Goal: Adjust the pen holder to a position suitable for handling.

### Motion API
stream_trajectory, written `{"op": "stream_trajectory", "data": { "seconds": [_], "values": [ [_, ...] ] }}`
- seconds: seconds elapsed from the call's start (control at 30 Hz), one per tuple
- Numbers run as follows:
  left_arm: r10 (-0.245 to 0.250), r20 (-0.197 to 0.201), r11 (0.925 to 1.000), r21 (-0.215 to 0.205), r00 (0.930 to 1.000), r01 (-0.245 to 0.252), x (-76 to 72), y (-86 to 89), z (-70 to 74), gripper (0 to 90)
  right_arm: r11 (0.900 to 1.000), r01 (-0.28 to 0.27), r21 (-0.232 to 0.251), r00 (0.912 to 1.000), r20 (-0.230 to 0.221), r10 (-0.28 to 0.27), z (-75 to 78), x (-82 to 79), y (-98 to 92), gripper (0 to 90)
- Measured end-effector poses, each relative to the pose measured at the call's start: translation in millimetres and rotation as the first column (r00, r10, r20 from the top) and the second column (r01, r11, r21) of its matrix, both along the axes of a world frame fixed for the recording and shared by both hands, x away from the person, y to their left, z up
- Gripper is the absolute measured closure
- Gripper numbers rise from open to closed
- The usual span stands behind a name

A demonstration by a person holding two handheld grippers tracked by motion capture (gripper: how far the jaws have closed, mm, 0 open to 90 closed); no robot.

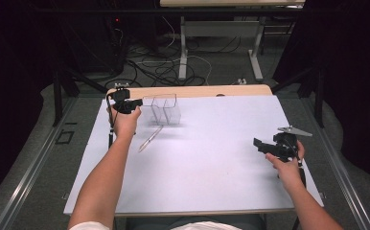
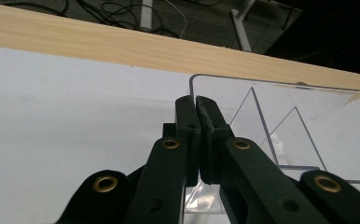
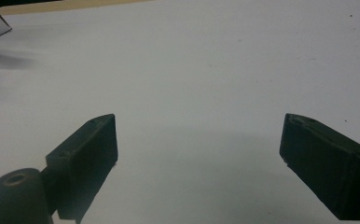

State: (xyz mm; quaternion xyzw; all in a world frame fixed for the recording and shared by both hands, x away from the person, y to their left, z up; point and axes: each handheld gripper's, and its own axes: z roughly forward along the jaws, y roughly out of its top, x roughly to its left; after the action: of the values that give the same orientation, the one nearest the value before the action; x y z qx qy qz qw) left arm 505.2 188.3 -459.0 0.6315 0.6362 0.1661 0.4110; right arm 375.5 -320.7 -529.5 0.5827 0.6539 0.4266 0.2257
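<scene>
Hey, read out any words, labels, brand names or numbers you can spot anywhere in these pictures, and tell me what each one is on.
No readable text: none of the views carries a word, number or logo.
The clear plastic container is unmarked; the lines inside it are its dividers.
The pen is too small to show any print.
The left gripper and right gripper have plain black jaws.
The white table cover is blank.

The right gripper (image 3: 199, 163) hangs with jaws spread wide above the bare white table (image 3: 206, 70).
</scene>
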Motion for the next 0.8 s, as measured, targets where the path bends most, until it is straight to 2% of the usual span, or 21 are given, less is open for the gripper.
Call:
{"op": "stream_trajectory", "data": {
  "seconds": [0.2, 0.33, 0.5, 0.6, 0.73, 0.8],
  "values": [
    [-0.061, -0.008, 0.9982, -0.001, 0.9981, 0.061, -13.2, -18.2, 7.2, 89.7, 1.000, 0.005, 0.003, 1.0000, 0.000, -0.005, 0.4, -0.3, -0.7, 11.1],
    [-0.113, -0.031, 0.9936, -0.003, 0.9931, 0.113, -24.2, -29.1, 7.2, 89.7, 1.000, 0.003, 0.003, 1.0000, 0.008, -0.004, 1.9, -1.4, -2.0, 11.1],
    [-0.152, -0.021, 0.9883, -0.012, 0.9882, 0.152, -37.3, -42.0, 0.6, 89.7, 1.000, 0.004, 0.006, 0.9999, 0.009, -0.004, 2.1, -1.3, -2.4, 11.1],
    [-0.173, -0.026, 0.9850, -0.009, 0.9846, 0.173, -44.1, -47.6, -4.6, 89.7, 1.000, 0.004, 0.003, 1.0000, 0.009, -0.004, 2.0, -1.3, -2.2, 11.1],
    [-0.200, -0.051, 0.9793, 0.017, 0.9784, 0.202, -52.6, -55.1, -13.4, 89.5, 1.000, 0.006, 0.006, 1.0000, 0.004, -0.006, 1.8, -1.0, -1.3, 11.1],
    [-0.212, -0.031, 0.9770, 0.018, 0.9768, 0.212, -57.8, -57.5, -16.0, 89.0, 1.000, 0.007, 0.005, 1.0000, 0.002, -0.007, 1.6, -1.0, -1.0, 11.1]
  ]
}}
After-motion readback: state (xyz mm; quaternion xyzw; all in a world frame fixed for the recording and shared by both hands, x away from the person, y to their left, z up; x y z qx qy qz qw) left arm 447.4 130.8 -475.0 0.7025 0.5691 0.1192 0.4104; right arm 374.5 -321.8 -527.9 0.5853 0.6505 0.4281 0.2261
